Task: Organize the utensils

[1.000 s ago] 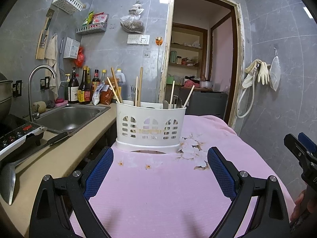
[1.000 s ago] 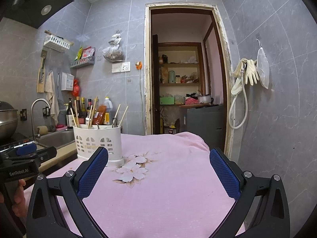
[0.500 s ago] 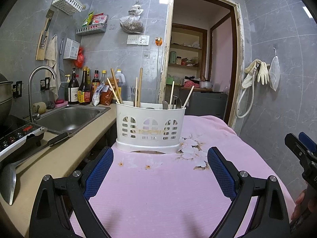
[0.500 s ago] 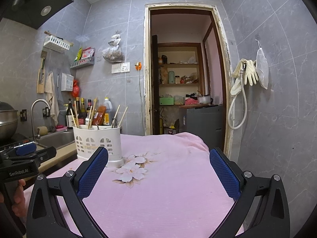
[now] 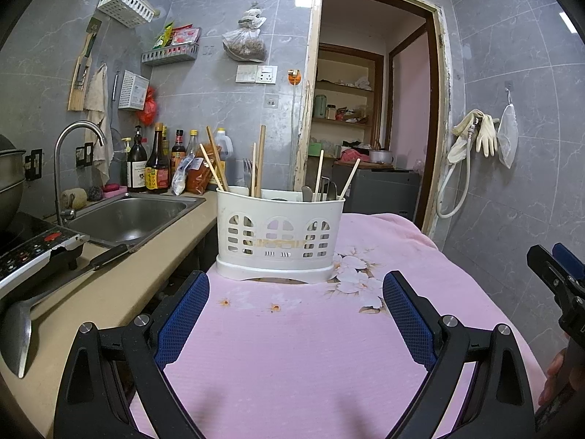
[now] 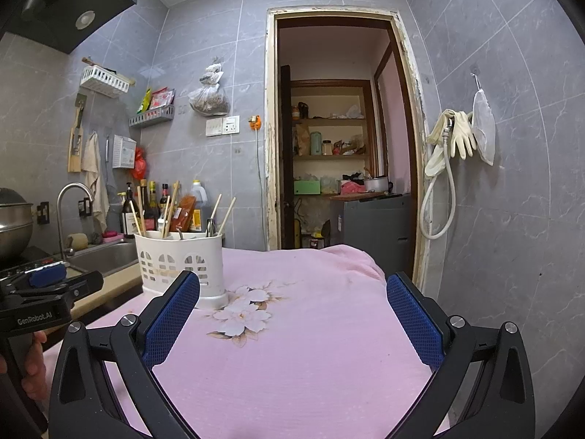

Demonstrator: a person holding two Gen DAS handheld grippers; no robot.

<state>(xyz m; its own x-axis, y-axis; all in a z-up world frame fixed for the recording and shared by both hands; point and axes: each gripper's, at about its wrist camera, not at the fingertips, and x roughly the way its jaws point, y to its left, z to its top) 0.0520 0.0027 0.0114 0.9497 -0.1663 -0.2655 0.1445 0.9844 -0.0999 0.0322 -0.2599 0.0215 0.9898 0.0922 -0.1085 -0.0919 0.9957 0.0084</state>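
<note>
Holder [image 5: 279, 232]: centre frame, dead ahead of your left tool [image 5: 292, 314], utensils upright | left tool nearer; right tool [image 6: 292, 314] sees it left | both tools apart, empty.

Counter: steel sink [image 5: 128, 216] with curved tap [image 5: 73, 153]; bottles [image 5: 153, 164] along the back edge by the wall.
Near edge: spatula [image 5: 55, 292].
Wall: hanging gloves [image 5: 479, 135], white hose [image 5: 453, 190].
Table: pink flowered cloth [image 5: 292, 347].

Bright, even light — sharp, fisheye-warped edges.
</note>
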